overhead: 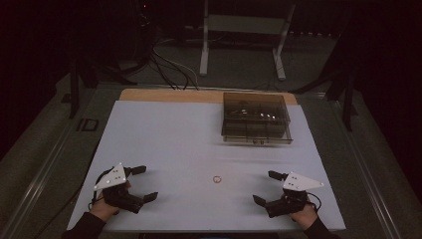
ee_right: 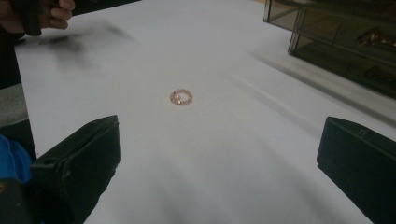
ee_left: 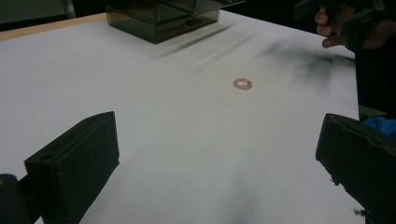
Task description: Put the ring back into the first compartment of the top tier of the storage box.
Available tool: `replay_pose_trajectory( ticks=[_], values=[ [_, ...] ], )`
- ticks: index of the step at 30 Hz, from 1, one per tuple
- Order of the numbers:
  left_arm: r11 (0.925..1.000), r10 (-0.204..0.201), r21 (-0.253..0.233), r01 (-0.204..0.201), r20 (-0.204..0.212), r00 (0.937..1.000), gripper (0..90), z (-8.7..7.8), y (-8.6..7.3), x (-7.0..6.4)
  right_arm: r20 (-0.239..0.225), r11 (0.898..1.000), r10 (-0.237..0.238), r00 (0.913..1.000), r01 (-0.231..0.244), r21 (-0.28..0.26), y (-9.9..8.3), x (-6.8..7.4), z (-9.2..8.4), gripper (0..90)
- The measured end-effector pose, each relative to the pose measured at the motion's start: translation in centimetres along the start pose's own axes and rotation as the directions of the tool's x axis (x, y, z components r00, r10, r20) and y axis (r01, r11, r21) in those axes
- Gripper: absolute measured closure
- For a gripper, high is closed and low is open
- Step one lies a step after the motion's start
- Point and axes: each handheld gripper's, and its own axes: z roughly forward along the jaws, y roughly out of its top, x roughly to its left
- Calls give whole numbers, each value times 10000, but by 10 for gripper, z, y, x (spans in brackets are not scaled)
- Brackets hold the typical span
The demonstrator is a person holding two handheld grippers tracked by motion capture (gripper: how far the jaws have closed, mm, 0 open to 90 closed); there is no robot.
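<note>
A small pink beaded ring [overhead: 217, 179] lies flat on the white table [overhead: 164, 139], between the two hands and near the front edge. It lies ahead of the jaws in the left gripper view [ee_left: 242, 84] and in the right gripper view [ee_right: 180, 97]. My left gripper [overhead: 144, 183] rests at the front left, jaws wide apart and empty. At the front right my right gripper [overhead: 267, 187] stands open too, nothing between its jaws. Both point inward toward the ring, well short of it.
A smoky transparent drawer box [overhead: 256, 118] stands at the back right of the table, small items inside. Its corner shows in the left gripper view [ee_left: 161, 18] and the right gripper view [ee_right: 341, 42]. A wooden strip [overhead: 169, 95] edges the far side. Cables and a stand lie beyond.
</note>
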Motion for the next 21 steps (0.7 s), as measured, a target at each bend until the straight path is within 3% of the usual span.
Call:
replay_pose_trajectory(
  ticks=[21],
  values=[
    [10000, -48, -63, 47, -69, 10000, 11, -2, 1, -1, 455, 9988, -417, 9981, 428, -252, 43, 6, -13, 0]
  ],
)
